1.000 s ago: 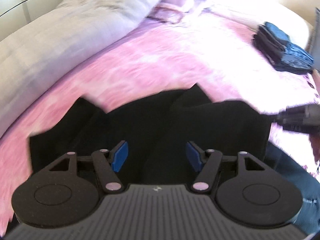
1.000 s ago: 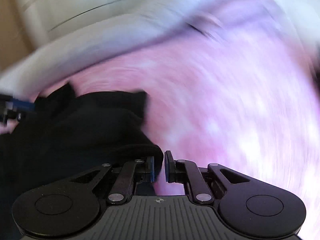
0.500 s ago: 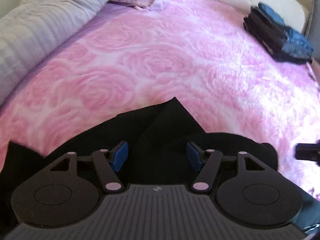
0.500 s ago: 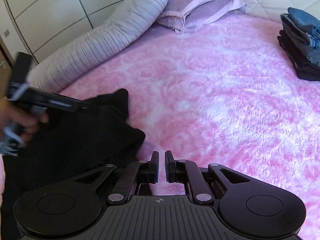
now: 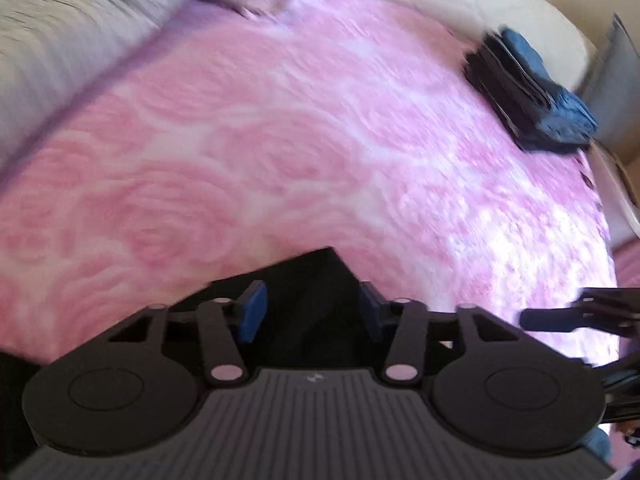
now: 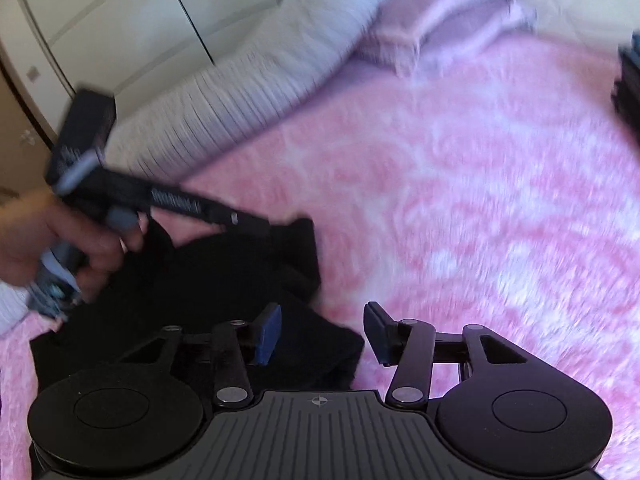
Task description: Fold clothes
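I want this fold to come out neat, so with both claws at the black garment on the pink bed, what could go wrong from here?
1. The left claw is closing around the pointed corner of the black garment; it may catch only one layer.
2. The right claw is opening over the garment's bunched edge, which could slump and undo the fold.
3. The fluffy pink blanket may drag the cloth into wrinkles.

Black garment (image 6: 224,280) partly hidden — folded stack (image 6: 630,80) cut off.
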Motion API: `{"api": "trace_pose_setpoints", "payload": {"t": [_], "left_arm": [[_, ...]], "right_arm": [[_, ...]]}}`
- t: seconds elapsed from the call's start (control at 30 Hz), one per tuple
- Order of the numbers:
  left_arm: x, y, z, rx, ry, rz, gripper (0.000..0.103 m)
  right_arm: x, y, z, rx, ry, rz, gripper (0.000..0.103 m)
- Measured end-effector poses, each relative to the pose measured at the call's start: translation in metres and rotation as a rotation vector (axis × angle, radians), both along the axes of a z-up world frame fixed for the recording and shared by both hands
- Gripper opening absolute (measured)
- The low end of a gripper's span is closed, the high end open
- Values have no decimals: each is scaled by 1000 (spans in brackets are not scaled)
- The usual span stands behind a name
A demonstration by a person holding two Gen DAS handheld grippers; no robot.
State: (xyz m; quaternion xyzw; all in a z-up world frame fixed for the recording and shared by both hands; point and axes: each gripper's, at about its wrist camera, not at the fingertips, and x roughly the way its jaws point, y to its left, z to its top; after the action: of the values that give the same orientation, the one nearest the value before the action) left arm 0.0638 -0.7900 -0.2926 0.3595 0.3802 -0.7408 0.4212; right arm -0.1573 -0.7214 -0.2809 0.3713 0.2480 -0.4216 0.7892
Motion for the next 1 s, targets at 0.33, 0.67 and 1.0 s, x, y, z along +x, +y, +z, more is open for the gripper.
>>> {"api": "trace_pose_setpoints", "payload": {"t": [0.33,0.67,1.0], "left_arm": [[-32,-13,-24,-23,-71,-92,0],[-18,-11,-14,-27,2,49,16],[124,138,59,-74,-79,260,31]], "right_arm": [[-48,-15,-54,298,-281,-196,7],[-74,16,-52,327,-311,-271,22],[-50,75,11,154,-71,-127,36]]}}
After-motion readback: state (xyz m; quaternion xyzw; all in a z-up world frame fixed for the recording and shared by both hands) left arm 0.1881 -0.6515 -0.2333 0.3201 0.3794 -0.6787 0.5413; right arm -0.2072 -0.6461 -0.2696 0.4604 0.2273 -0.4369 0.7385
